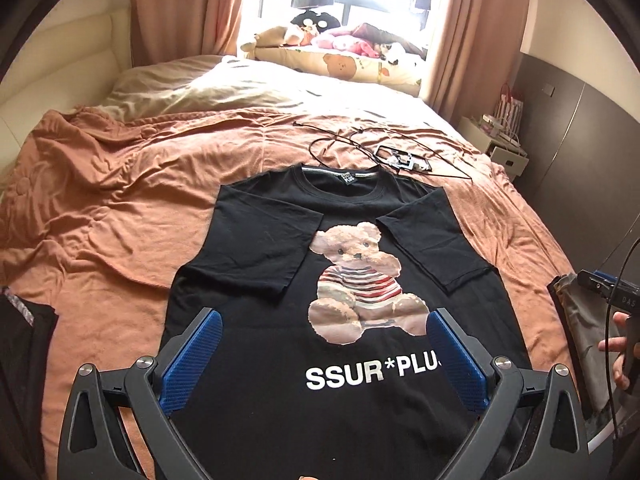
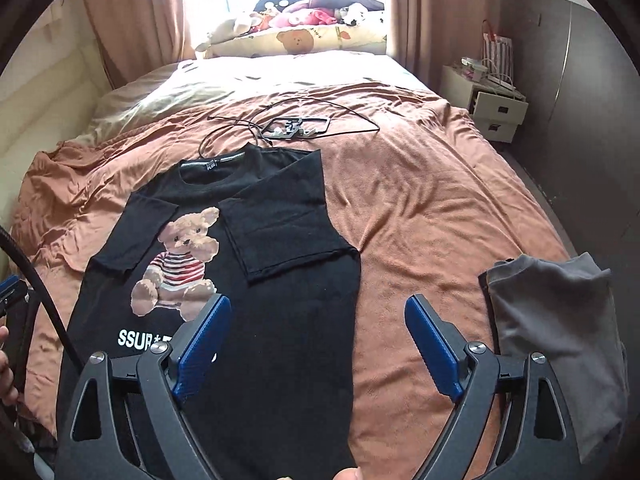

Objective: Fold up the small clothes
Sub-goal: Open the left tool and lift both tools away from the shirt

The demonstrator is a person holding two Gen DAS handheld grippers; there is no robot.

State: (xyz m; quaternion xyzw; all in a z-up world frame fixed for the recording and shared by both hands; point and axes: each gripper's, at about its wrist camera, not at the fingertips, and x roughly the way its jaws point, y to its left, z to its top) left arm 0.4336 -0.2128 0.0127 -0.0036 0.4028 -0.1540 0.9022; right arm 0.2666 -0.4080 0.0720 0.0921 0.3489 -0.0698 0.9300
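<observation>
A black T-shirt [image 1: 280, 264] with a teddy bear print and white lettering lies flat on the orange blanket [image 1: 120, 208], collar away from me, both sleeves folded in over the chest. My left gripper [image 1: 324, 336] hangs above the shirt's lower half, blue pads wide apart, nothing between them. In the right wrist view the same T-shirt [image 2: 280, 280] lies left of centre. My right gripper [image 2: 318, 320] is open above the shirt's right edge and the blanket [image 2: 420, 208], holding nothing.
A folded grey garment [image 2: 560, 332] lies at the bed's right edge. A black cable and a small metal frame [image 1: 402, 158] lie beyond the collar. Pillows and soft toys [image 1: 340, 40] fill the window end. A nightstand [image 2: 488, 104] stands right of the bed. A hand [image 1: 618, 348] shows at right.
</observation>
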